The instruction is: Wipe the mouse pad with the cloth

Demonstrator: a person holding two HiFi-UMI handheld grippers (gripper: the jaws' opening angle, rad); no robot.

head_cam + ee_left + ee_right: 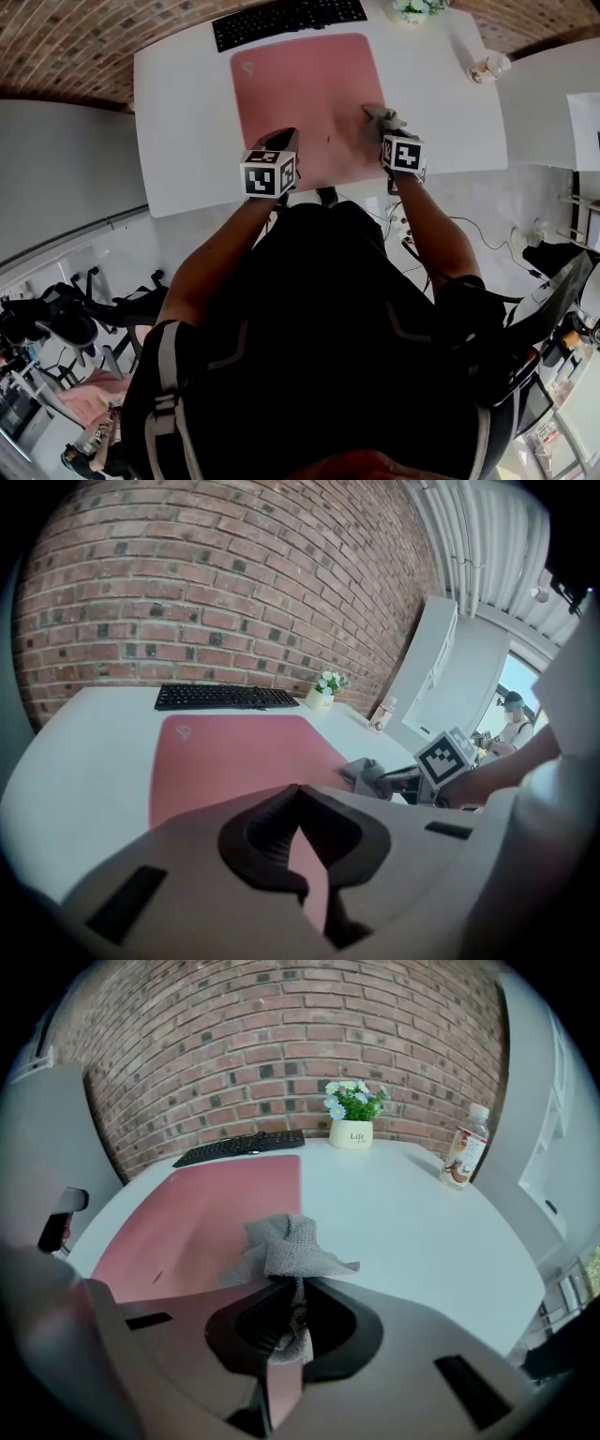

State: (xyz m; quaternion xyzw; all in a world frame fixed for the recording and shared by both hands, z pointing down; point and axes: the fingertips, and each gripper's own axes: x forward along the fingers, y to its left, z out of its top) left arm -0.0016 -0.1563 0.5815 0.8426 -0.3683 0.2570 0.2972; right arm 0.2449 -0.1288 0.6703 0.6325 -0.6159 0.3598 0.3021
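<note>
Both of the person's forearms are stretched forward from the body over the near edge of the white tabletop (183, 112), the left one angled inward and the right one held nearly straight.

The left tongs (281, 141) are brought together at their tips (298, 799) with nothing gripped; only a narrow slit is left lower down, through which pink is seen. They are held at the near edge of the pink mouse pad (309, 84), which spreads ahead of them (234, 761). Whether they touch it cannot be told.

The right tongs (386, 129) are clamped on a grey cloth (286, 1246), part of which is caught between the jaws (292, 1283); the rest is bunched just ahead of the tips. The cloth (382, 117) is laid on the pad's right edge, partly over the bare tabletop.

Beyond the pad, far ahead of both tongs, a black keyboard (286, 19) is set. Ahead of the right tongs a small pot of flowers (353, 1115) is seen, and further right a bottle (462, 1157).
</note>
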